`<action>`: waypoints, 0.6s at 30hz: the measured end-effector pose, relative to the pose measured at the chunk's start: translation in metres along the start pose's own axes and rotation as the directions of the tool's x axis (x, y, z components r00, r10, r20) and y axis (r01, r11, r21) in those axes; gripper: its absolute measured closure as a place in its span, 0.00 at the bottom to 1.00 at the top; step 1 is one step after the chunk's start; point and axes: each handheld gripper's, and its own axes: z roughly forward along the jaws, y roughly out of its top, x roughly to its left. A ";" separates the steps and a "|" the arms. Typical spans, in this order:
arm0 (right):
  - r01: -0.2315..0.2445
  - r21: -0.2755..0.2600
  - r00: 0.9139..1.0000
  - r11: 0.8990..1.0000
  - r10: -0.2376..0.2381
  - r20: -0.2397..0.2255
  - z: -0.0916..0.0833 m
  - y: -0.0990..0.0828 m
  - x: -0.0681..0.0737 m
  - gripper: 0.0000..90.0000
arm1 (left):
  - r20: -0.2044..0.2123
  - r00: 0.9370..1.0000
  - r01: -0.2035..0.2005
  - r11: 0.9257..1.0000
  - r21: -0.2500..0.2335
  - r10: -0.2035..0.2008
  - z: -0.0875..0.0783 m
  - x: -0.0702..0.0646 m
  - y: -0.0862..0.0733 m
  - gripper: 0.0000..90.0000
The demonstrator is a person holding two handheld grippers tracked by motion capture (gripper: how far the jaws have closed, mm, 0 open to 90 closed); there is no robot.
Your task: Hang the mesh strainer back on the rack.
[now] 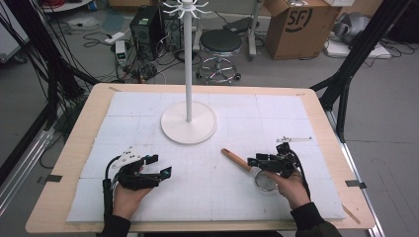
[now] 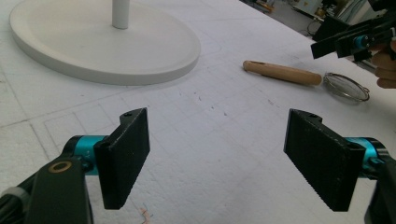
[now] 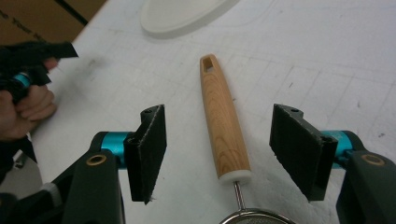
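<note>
A small strainer lies on the white mat, its wooden handle (image 1: 236, 160) pointing up-left and its round mesh bowl (image 1: 266, 181) by the right hand. My right gripper (image 1: 254, 162) stands open over the handle (image 3: 223, 121); the jaws flank it on both sides with a gap, touching nothing. The strainer's wire neck and bowl rim (image 3: 252, 215) show at the bottom of the right gripper view. At the front left my left gripper (image 1: 160, 165) rests open and empty (image 2: 219, 158), facing the handle (image 2: 282, 73) and mesh bowl (image 2: 346, 87) farther off.
A white stand with a round base (image 1: 188, 129) and a tall pole topped with hooks rises at the mat's middle back. Beyond the wooden table edge (image 1: 79, 148) are a stool (image 1: 221, 44), a cardboard box (image 1: 301, 24), a computer tower (image 1: 146, 24) and cables.
</note>
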 end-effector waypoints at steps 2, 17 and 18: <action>0.008 0.034 1.000 0.999 -0.008 -0.003 0.007 0.001 -0.001 0.40 | 0.000 1.000 0.000 1.000 0.002 0.000 0.000 -0.001 0.000 0.26; 0.071 0.168 0.997 0.983 -0.074 0.012 0.028 0.002 0.007 0.45 | 0.000 1.000 0.000 1.000 0.002 0.000 0.000 -0.002 0.000 0.26; 0.080 0.175 0.996 0.981 -0.084 0.015 0.030 0.002 0.008 0.45 | 0.001 1.000 0.000 1.000 0.002 0.000 0.000 -0.002 0.000 0.26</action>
